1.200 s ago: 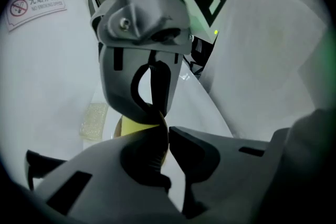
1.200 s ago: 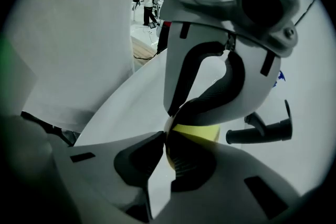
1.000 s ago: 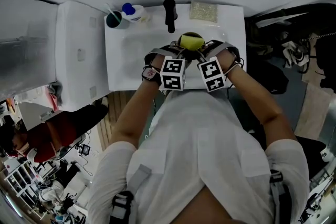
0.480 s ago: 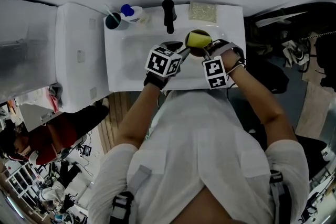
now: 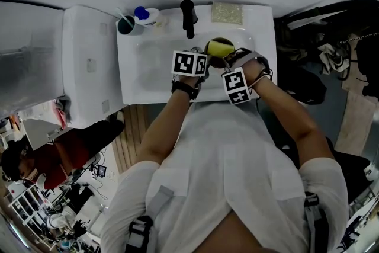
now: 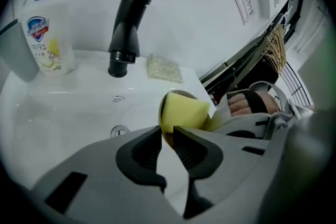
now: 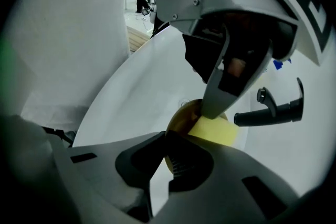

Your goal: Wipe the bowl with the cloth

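A small brown bowl (image 5: 211,44) is held up over the white sink (image 5: 142,62), with a folded yellow cloth (image 5: 223,48) inside it. My right gripper (image 5: 228,60) is shut on the yellow cloth (image 7: 216,132) right at the bowl's (image 7: 180,119) rim. My left gripper (image 5: 205,54) comes in from the left. Its jaws have just been closing and stand a little apart, with the bowl's rim (image 6: 169,136) between them. In the left gripper view the cloth (image 6: 184,113) stands just past my left gripper (image 6: 167,140). One left finger (image 7: 218,86) reaches down onto the bowl in the right gripper view.
A black faucet (image 5: 188,13) rises at the back of the sink, just behind the bowl. A soap bottle (image 5: 148,11) and a dark cup (image 5: 127,22) stand at the back left. A scouring pad (image 5: 228,12) lies at the back right. A white cabinet (image 5: 89,62) adjoins the sink's left.
My left gripper has rolled about a quarter turn, so its marker cube shows another face, and moved up toward the bowl's left side. The bowl shifted slightly. My right gripper stayed put.
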Action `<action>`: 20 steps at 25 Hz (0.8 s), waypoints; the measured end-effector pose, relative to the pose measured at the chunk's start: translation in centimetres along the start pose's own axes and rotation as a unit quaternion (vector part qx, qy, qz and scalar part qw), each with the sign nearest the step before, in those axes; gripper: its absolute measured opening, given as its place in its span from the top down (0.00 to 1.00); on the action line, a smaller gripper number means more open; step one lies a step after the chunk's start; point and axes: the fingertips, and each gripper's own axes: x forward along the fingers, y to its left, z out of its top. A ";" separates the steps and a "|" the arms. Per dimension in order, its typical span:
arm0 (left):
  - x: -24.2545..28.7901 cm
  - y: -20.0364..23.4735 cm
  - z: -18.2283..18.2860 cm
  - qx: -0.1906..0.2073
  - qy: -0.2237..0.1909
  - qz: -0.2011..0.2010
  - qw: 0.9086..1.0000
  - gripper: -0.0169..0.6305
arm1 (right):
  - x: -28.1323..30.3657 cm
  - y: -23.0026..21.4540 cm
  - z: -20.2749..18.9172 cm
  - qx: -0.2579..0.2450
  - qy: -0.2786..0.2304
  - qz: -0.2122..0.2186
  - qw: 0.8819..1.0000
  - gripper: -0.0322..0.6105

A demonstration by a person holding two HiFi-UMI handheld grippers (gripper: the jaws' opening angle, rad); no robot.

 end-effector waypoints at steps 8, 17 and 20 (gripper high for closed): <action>-0.9 2.7 0.2 -0.034 -0.024 0.058 0.997 0.94 | -1.3 0.5 3.5 0.147 -0.124 0.057 0.980 0.82; -0.8 3.8 -0.9 -0.055 -0.020 0.076 0.995 0.94 | -6.9 -6.6 2.6 0.416 -0.247 -0.009 0.875 0.64; -0.7 3.4 -0.7 -0.069 -0.024 0.070 0.995 0.94 | -4.9 -6.8 2.7 0.394 -0.180 -0.048 0.900 0.61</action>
